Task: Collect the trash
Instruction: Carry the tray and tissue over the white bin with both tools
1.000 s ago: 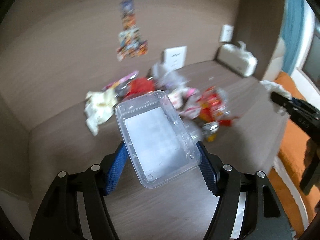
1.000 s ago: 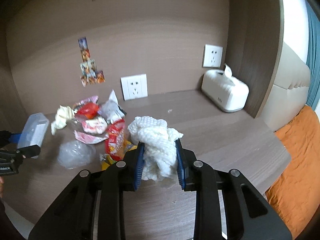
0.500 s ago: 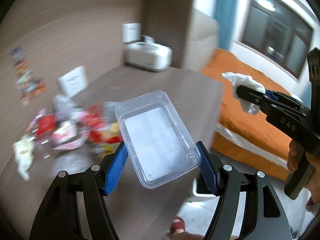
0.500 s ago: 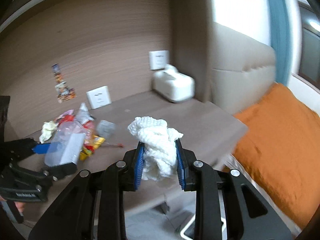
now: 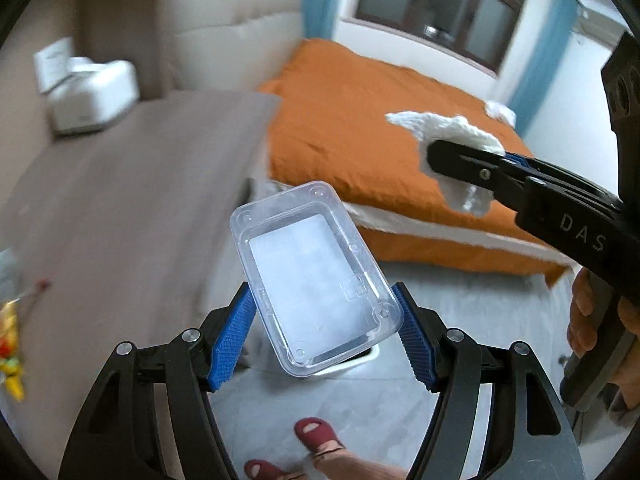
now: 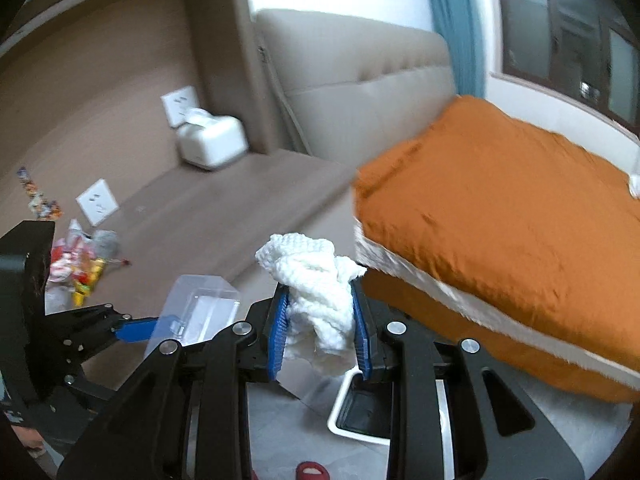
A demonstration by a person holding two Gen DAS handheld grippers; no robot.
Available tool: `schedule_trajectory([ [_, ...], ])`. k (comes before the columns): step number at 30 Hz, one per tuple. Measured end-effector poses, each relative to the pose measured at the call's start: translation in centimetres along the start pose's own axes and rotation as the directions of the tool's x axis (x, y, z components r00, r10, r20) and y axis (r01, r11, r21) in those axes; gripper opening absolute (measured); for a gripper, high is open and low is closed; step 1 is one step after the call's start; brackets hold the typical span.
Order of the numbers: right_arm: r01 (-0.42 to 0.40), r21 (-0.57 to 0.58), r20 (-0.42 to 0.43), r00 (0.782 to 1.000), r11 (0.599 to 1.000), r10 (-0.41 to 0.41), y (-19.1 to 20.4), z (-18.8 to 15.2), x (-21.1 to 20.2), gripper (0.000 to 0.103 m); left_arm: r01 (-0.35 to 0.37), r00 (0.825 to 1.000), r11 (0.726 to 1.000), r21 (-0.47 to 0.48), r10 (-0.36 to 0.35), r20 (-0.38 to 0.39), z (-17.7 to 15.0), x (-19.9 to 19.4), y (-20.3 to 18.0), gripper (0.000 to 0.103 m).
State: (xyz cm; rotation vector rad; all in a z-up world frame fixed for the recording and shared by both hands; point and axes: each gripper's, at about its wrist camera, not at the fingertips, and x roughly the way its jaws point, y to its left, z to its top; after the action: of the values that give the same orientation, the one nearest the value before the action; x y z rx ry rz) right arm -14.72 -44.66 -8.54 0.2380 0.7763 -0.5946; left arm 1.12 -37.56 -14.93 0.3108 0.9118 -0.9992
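Note:
My left gripper (image 5: 324,332) is shut on a clear plastic container (image 5: 312,276), held in the air past the table edge; the container also shows in the right wrist view (image 6: 196,312). My right gripper (image 6: 320,320) is shut on a crumpled white paper towel (image 6: 316,280), which shows in the left wrist view (image 5: 448,136) at the upper right. A white-rimmed trash bin (image 6: 360,408) stands on the floor below both grippers, partly hidden by them. A pile of wrappers and trash (image 6: 80,260) lies on the wooden table (image 6: 200,216) at the left.
An orange bed (image 6: 500,224) fills the right side, close to the bin. A white tissue box (image 6: 212,144) sits at the back of the table by wall sockets. The person's feet in red slippers (image 5: 316,436) are on the grey floor.
Both grippers have swung right, away from the trash pile on the table, toward the floor and bed. The bin has come into view below. Both still hold their items.

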Motion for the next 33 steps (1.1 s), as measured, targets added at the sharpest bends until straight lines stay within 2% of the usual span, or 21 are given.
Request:
schedule_trajectory([
  [3, 0.032, 0.021, -0.033, 0.999, 0.999, -0.031, -2.0, -1.7, 1.7, 0.03, 0.055, 0.998, 0.998, 0.026, -0.054, -0.044, -0.5, 3.9, -1.2, 0.067],
  [9, 0.06, 0.06, -0.11, 0.992, 0.996, -0.053, -5.8, -5.6, 6.5, 0.03, 0.128, 0.984, 0.989, 0.079, -0.117, -0.133, -2.0, 12.4, -2.4, 0.067],
  [13, 0.062, 0.095, -0.152, 0.987, 0.994, -0.047, -8.5, -8.3, 10.4, 0.03, 0.165, 0.973, 0.984, 0.072, -0.15, -0.178, -3.8, 18.5, -3.3, 0.067],
  [19, 0.057, 0.153, -0.213, 0.977, 0.987, -0.023, -11.9, -13.3, 17.4, 0.03, 0.166, 0.964, 0.983, 0.083, -0.143, -0.225, -6.8, 25.9, -3.1, 0.067],
  [24, 0.059, 0.163, -0.24, 0.971, 0.985, -0.019, -12.9, -16.5, 21.6, 0.03, 0.139, 0.957, 0.984, 0.115, -0.103, -0.273, -9.3, 31.4, -2.9, 0.068],
  [27, 0.061, 0.153, -0.25, 0.968, 0.986, -0.021, -13.4, -18.4, 24.1, 0.03, 0.142, 0.947, 0.984, 0.107, -0.104, -0.303, -10.3, 34.1, -2.0, 0.069],
  [28, 0.059, 0.151, -0.258, 0.966, 0.987, -0.019, -13.5, -19.0, 25.0, 0.031, 0.146, 0.946, 0.984, 0.106, -0.108, -0.307, -10.5, 35.0, -1.7, 0.072],
  [29, 0.062, 0.151, -0.27, 0.963, 0.987, -0.019, -13.7, -19.7, 26.1, 0.033, 0.157, 0.939, 0.983, 0.098, -0.118, -0.324, -11.0, 36.0, -1.4, 0.085],
  [30, 0.06, 0.155, -0.28, 0.96, 0.986, -0.014, -13.9, -20.3, 27.0, 0.044, 0.164, 0.933, 0.983, 0.085, -0.127, -0.338, -11.5, 36.9, -1.1, 0.094],
  [31, 0.056, 0.162, -0.298, 0.955, 0.985, -0.005, -14.1, -20.9, 27.8, 0.079, 0.164, 0.935, 0.984, 0.075, -0.131, -0.329, -12.1, 37.4, -0.8, 0.098],
  [33, 0.092, 0.169, -0.309, 0.95, 0.981, -0.036, -14.5, -21.9, 29.0, 0.094, 0.158, 0.936, 0.986, 0.051, -0.133, -0.325, -12.8, 38.3, 0.1, 0.098],
])
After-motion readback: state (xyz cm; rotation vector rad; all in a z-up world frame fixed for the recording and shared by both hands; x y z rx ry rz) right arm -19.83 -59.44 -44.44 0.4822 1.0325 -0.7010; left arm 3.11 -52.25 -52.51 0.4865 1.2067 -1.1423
